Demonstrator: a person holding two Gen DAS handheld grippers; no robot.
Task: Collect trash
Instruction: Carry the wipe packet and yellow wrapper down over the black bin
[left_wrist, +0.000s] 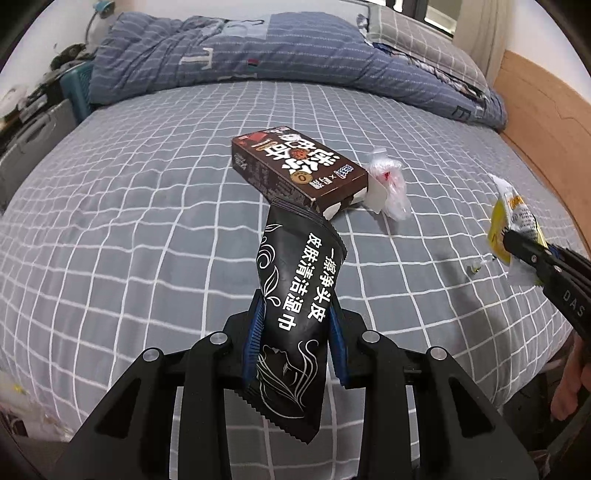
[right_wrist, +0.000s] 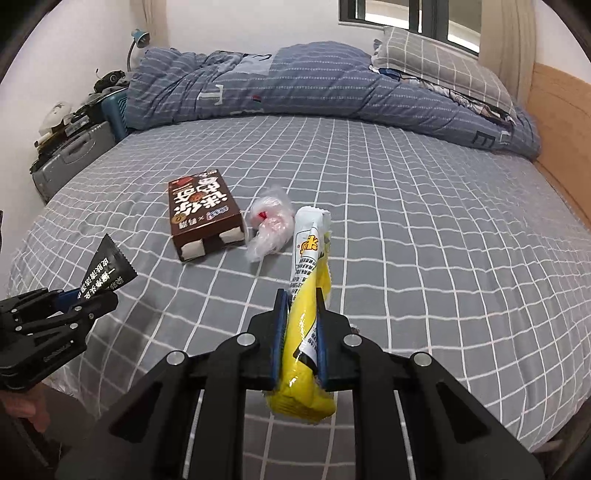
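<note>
My left gripper (left_wrist: 297, 314) is shut on a black wet-wipe packet (left_wrist: 297, 295) with white lettering, held above the bed; the same gripper (right_wrist: 86, 301) and packet (right_wrist: 107, 271) show at the left of the right wrist view. My right gripper (right_wrist: 301, 306) is shut on a yellow and white snack wrapper (right_wrist: 308, 295), which also appears at the right of the left wrist view as wrapper (left_wrist: 511, 225) in gripper (left_wrist: 517, 243). On the grey checked bed sheet (right_wrist: 424, 240) lie a brown carton (right_wrist: 205, 218) and a crumpled clear plastic bag (right_wrist: 269, 225).
A folded blue striped quilt (right_wrist: 314, 85) and a grey checked pillow (right_wrist: 439, 62) lie at the bed's far end. A wooden bed frame (right_wrist: 565, 122) runs along the right. A grey suitcase (right_wrist: 74, 155) and clutter stand at the left. A tiny scrap (left_wrist: 476, 266) lies on the sheet.
</note>
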